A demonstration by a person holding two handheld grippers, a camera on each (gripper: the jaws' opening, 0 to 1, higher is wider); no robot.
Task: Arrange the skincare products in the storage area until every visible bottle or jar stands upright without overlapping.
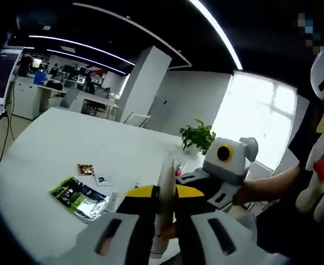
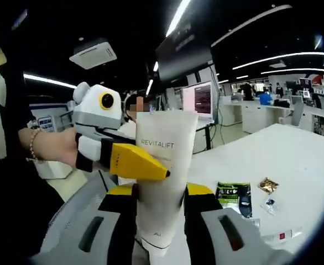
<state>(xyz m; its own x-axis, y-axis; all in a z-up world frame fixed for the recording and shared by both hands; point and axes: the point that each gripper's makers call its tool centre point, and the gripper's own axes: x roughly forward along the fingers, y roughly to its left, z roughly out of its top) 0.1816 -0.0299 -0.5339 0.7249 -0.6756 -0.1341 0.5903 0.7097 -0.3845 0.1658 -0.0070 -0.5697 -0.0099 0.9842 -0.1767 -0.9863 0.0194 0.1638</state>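
Observation:
A white squeeze tube marked REVITALIFT (image 2: 165, 149) is held up above the white table (image 2: 300, 160). My right gripper (image 2: 161, 190) is shut on its lower body, with a yellow-tipped jaw on each side. My left gripper (image 2: 151, 165) comes in from the left, and one of its yellow jaws lies across the tube's front face. In the left gripper view the tube (image 1: 166, 182) appears edge-on, pinched between the jaws of my left gripper (image 1: 166, 194). There the right gripper (image 1: 198, 182) reaches in from the right, and what its jaws grip is hidden.
A green sachet pack (image 1: 79, 197), a small gold sachet (image 1: 85, 169) and a small packet (image 1: 102, 180) lie on the table (image 1: 46, 143). A potted plant (image 1: 198, 135) stands at its far edge. A person's hand (image 2: 48, 146) holds the left gripper. Desks and monitors stand behind.

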